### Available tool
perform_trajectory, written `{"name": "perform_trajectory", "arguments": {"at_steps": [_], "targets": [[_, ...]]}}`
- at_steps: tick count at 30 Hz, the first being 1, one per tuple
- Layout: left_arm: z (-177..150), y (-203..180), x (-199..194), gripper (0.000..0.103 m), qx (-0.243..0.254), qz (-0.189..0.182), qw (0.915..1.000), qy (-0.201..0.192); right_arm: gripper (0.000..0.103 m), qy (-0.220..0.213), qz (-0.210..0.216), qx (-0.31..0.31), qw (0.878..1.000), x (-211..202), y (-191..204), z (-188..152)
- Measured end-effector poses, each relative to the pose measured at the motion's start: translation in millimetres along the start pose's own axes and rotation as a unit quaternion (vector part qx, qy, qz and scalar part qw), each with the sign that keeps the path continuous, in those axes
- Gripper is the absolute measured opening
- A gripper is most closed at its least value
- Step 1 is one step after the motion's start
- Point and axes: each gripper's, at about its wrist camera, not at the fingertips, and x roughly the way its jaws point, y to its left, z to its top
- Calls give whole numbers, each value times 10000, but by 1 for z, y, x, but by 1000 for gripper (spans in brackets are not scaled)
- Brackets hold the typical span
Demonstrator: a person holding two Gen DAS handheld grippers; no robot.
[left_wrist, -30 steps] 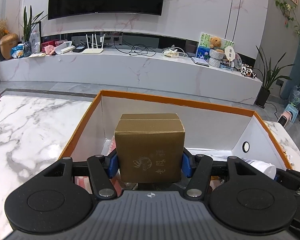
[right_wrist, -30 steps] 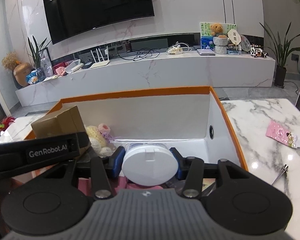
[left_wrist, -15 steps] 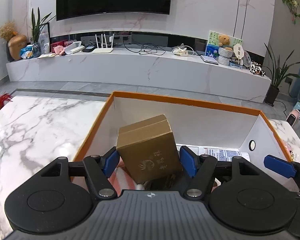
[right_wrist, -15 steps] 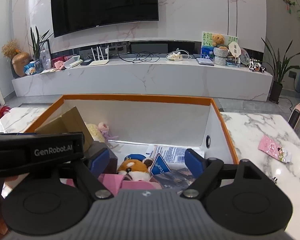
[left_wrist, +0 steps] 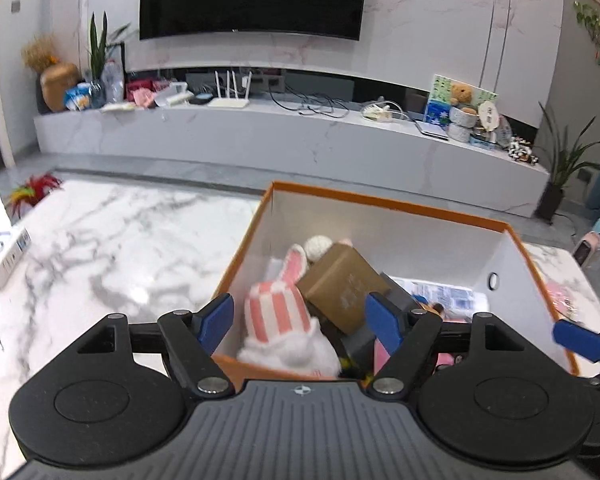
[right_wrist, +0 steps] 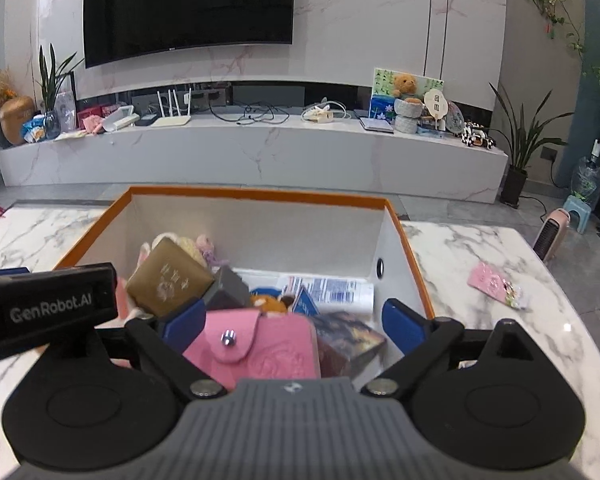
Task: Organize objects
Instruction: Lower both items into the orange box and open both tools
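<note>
We face a marble wall with a wide black television (right_wrist: 188,8) at twelve o'clock, above a long white marble console (right_wrist: 252,152). Our white marble table (left_wrist: 112,236) carries the orange-rimmed white storage box (right_wrist: 260,196). Inside it, the tilted brown cardboard carton (left_wrist: 346,284) lies released. Our left gripper (left_wrist: 300,316) and right gripper (right_wrist: 296,322) have just been opening, both empty-jawed.
</note>
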Motion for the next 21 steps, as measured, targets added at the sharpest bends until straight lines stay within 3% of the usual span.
{"name": "perform_trajectory", "arguments": {"at_steps": [9, 21], "targets": [[-4, 4, -13, 87, 81, 6, 9998, 196, 97, 77, 66, 189, 9998, -21, -2, -10], [-7, 1, -18, 89, 76, 24, 9999, 152, 99, 119, 39, 217, 9997, -24, -2, -9]]}}
